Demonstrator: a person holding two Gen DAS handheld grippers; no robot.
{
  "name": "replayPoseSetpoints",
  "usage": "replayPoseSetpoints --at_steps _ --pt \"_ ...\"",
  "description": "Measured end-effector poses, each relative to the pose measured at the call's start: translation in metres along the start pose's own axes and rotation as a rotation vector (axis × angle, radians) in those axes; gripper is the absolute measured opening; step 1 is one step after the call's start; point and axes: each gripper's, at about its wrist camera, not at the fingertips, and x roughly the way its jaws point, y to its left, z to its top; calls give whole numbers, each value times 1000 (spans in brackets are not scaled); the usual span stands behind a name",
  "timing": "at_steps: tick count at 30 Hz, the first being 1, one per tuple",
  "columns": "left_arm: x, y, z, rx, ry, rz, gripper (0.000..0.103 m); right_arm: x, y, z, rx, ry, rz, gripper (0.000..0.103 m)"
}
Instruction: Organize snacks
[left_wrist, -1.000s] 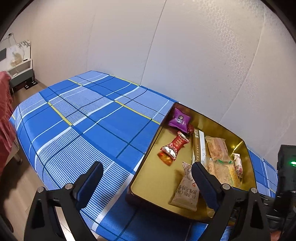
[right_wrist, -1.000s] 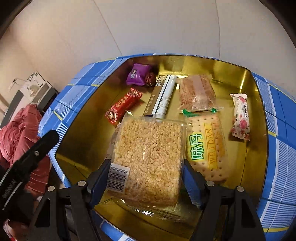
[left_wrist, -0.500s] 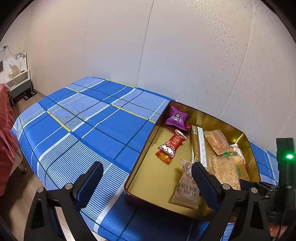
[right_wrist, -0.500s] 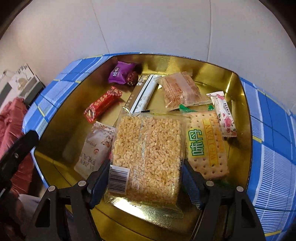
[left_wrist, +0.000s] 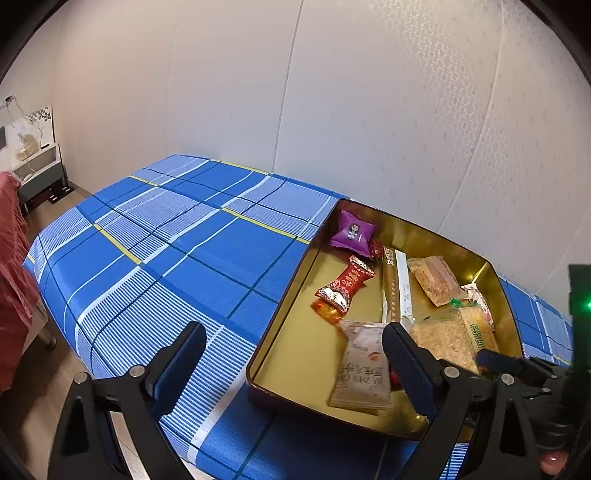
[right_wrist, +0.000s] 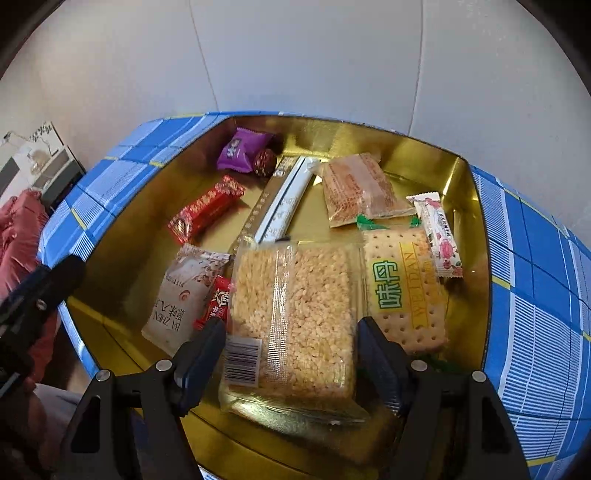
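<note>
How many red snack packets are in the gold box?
2, plus a small round dark red candy. The long red candy lies on the gold box's left; a small red packet peeks between two bigger packs. More may be hidden.

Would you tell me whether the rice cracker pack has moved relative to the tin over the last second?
Yes. The rice cracker pack, in the right gripper, now uncovers the white packet in the gold tin.

Under my left gripper and stretching ahead lies a blue plaid tablecloth (left_wrist: 192, 254). Beyond it stands a pale wall (left_wrist: 332, 92). Far off to my left I see a small bedside cabinet (left_wrist: 35, 173) and red bedding (left_wrist: 11, 266).
</note>
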Motion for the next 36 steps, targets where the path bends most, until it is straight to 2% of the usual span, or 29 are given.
replayPoseSetpoints --at_steps 7,9,10,15,19,20,23,27,30,32,36 --pt "0 1 0 -3 -2 -2 97 -19 -2 0 20 -46 26 75" --pt "-1 1 1 -1 -5 -1 97 -22 -2 -2 24 -56 42 59" --pt "-1 1 1 2 -6 -4 97 -22 -1 -2 20 -48 52 56" --pt "-11 -3 0 30 -48 -27 103 -22 1 -13 38 -46 73 55" --pt "-18 -6 -1 46 -49 -40 103 -37 -8 -28 150 -90 72 59" --pt "-20 -7 -2 49 -53 -32 103 -44 -11 -34 179 -110 68 63" --pt "-28 -8 -7 63 -61 -14 103 -68 -19 -56 230 -181 0 67" --pt "-40 -7 -19 56 -82 -43 103 -92 -22 -81 244 -231 -76 69" --pt "-53 -8 -27 68 -137 8 103 -108 -21 -95 236 -287 -141 79" --pt "-58 -9 -29 82 -151 29 103 -116 -18 -101 237 -319 -186 79" --pt "-66 -2 -33 74 -130 29 103 -122 -15 -106 236 -315 -186 79"
